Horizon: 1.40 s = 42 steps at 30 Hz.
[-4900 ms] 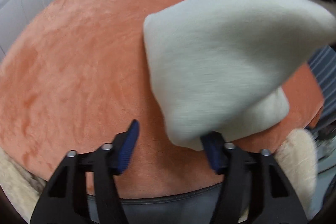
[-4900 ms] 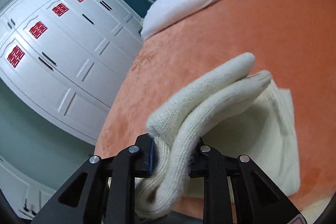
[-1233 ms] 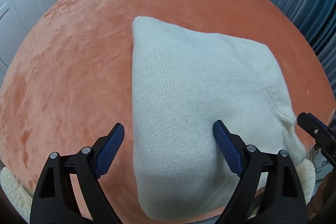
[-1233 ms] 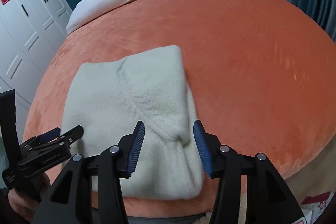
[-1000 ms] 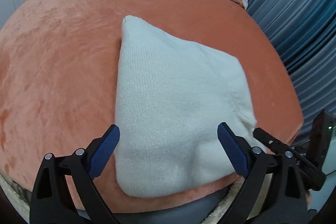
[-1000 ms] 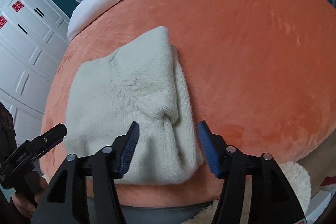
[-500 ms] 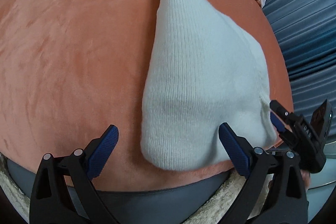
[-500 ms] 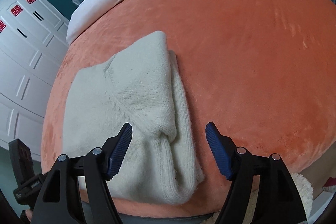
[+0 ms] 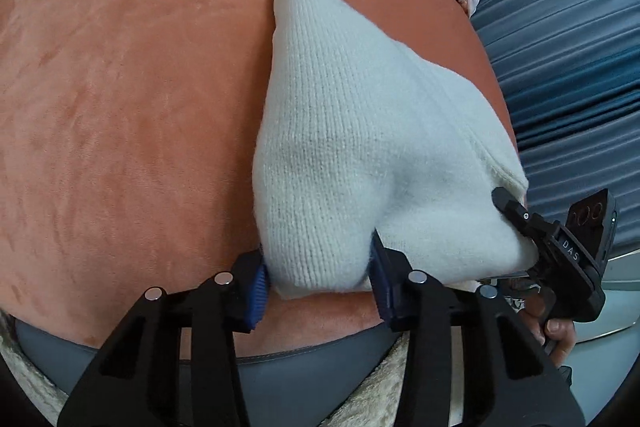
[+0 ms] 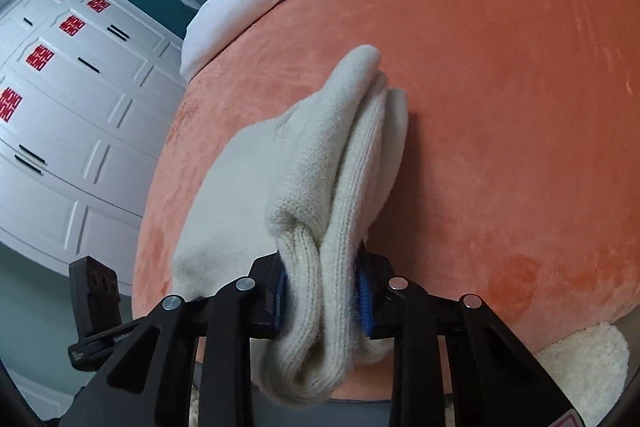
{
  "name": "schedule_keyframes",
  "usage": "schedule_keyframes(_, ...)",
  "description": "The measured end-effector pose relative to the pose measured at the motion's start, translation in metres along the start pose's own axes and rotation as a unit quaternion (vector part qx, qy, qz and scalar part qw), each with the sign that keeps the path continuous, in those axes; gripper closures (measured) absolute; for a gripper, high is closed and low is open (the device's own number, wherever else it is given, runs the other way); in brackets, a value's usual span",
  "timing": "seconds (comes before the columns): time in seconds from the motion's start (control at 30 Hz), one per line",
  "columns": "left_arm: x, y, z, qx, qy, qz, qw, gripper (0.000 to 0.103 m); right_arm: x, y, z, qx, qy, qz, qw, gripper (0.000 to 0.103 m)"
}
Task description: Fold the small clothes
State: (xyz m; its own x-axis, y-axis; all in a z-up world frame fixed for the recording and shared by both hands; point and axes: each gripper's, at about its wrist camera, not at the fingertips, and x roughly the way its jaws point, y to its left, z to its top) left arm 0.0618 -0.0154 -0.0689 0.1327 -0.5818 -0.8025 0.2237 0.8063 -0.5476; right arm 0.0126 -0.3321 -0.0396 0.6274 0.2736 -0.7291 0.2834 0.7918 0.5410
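Cream knitted wool garment [image 9: 360, 147]: ribbed, fuzzy, matt. Orange plush bed cover [image 9: 120, 107]: velvety short nap. Black plastic gripper fingers [image 10: 420, 311]: smooth, semi-matt, with ridged blue pads [image 9: 259, 287].

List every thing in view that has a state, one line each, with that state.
cream knit garment: folded, near edge bunched and gripped at two corners, far part resting on the bed.
left gripper: has just been closing, shut on the garment's near left corner.
right gripper: has just been closing, shut on the ribbed layered edge.
orange bedspread: spread smooth.
white wardrobe doors: closed.
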Motion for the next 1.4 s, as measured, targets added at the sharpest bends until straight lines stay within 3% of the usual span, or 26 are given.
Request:
schedule_keyframes(0.03, 0.009, 0.001, -0.003, 0.008, 0.011, 0.019, 0.9997, 0.059, 0.010, -0.004, -0.006, -0.003, 0.009, -0.018, 1.000, 0.076)
schedule_keyframes(0.1, 0.025, -0.002, -0.015, 0.034, 0.025, 0.052, 0.9977, 0.054, 0.043, -0.024, -0.018, 0.009, 0.055, -0.068, 0.996, 0.062)
schedule_keyframes(0.13, 0.020, -0.010, -0.019, 0.046, 0.013, 0.060, 0.9970, 0.053, 0.046, -0.032, -0.022, 0.027, 0.048, -0.062, 0.997, 0.052)
schedule_keyframes(0.2, 0.005, -0.025, -0.026, 0.072, -0.015, 0.071, 0.9948, 0.039, 0.035, -0.036, -0.023, 0.060, 0.035, -0.040, 0.997, 0.045)
schedule_keyframes(0.27, -0.012, -0.039, -0.024, 0.089, -0.045, 0.061, 0.9931, 0.014, 0.025, -0.035, -0.019, 0.057, 0.027, -0.040, 0.997, 0.043)
schedule_keyframes(0.3, -0.020, -0.044, -0.022, 0.096, -0.060, 0.058, 0.9919, 0.011, 0.022, -0.033, -0.017, 0.045, 0.026, -0.041, 0.998, 0.042)
schedule_keyframes(0.43, -0.015, -0.052, 0.008, 0.097, -0.072, 0.059, 0.9909, 0.007, 0.031, -0.027, 0.001, 0.040, 0.023, -0.044, 0.998, 0.032)
schedule_keyframes(0.57, 0.020, -0.026, 0.045, 0.045, -0.015, 0.068, 0.9966, 0.006, 0.055, -0.030, 0.007, 0.056, 0.049, -0.028, 0.997, 0.029)
schedule_keyframes(0.77, 0.053, 0.008, 0.054, -0.050, 0.026, -0.033, 0.9979, 0.005, 0.075, -0.031, 0.005, 0.077, 0.046, -0.007, 0.996, 0.020)
schedule_keyframes(0.83, 0.053, 0.007, 0.055, -0.056, 0.026, -0.043, 0.9971, 0.005, 0.083, -0.034, 0.007, 0.098, 0.044, 0.009, 0.994, 0.020)
schedule_keyframes(0.9, 0.052, 0.002, 0.055, -0.053, 0.031, -0.039, 0.9974, 0.008, 0.088, -0.033, 0.011, 0.106, 0.048, 0.018, 0.993, 0.032)
schedule_keyframes(0.97, 0.044, -0.009, 0.053, -0.040, 0.027, -0.021, 0.9986, 0.018, 0.086, -0.027, 0.014, 0.094, 0.045, 0.007, 0.995, 0.057)
schedule_keyframes(1.03, 0.029, -0.023, 0.050, -0.017, 0.016, -0.005, 0.9997, 0.026, 0.071, -0.021, 0.014, 0.083, 0.031, 0.005, 0.996, 0.066)
schedule_keyframes(1.2, -0.003, -0.046, 0.040, 0.033, 0.009, 0.026, 0.9991, 0.032, 0.032, 0.014, -0.001, 0.050, 0.002, -0.023, 0.999, 0.068)
schedule_keyframes(1.4, -0.033, -0.078, 0.005, 0.095, 0.004, 0.036, 0.9948, 0.033, -0.024, 0.018, -0.046, 0.065, -0.025, -0.028, 0.997, 0.068)
